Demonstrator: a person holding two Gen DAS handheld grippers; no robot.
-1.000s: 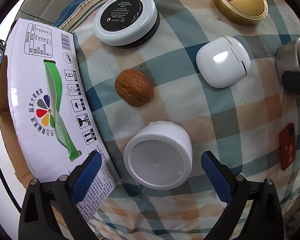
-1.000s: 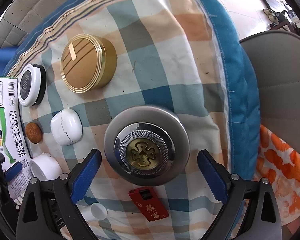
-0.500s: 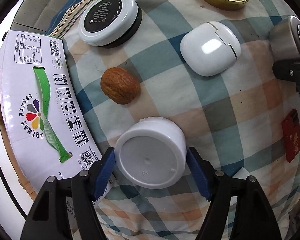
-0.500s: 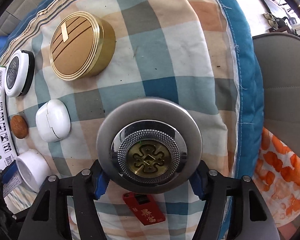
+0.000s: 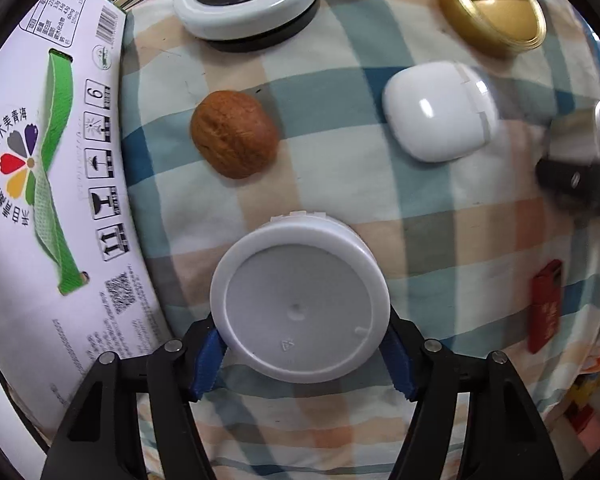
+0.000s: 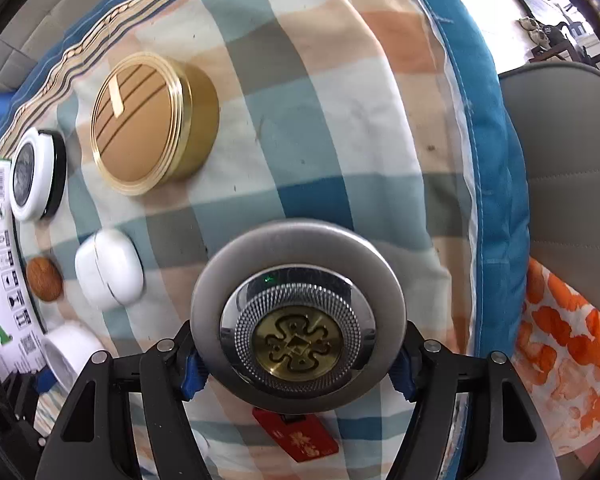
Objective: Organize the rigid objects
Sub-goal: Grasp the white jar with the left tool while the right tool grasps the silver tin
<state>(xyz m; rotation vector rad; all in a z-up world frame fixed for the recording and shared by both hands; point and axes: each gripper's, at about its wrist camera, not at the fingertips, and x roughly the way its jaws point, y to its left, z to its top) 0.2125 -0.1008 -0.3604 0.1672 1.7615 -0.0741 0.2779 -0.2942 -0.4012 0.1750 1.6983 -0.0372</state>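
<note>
Left hand-held gripper clamped the white jar, right hand-held gripper clamped the silver tin — both gripped across their widest part, likely for lifting toward the box.

Plaid cloth, blue-edged, padded, over the work surface. Grey upholstered chair at right. Orange-patterned fabric below it. Bright daylight upper right.
</note>
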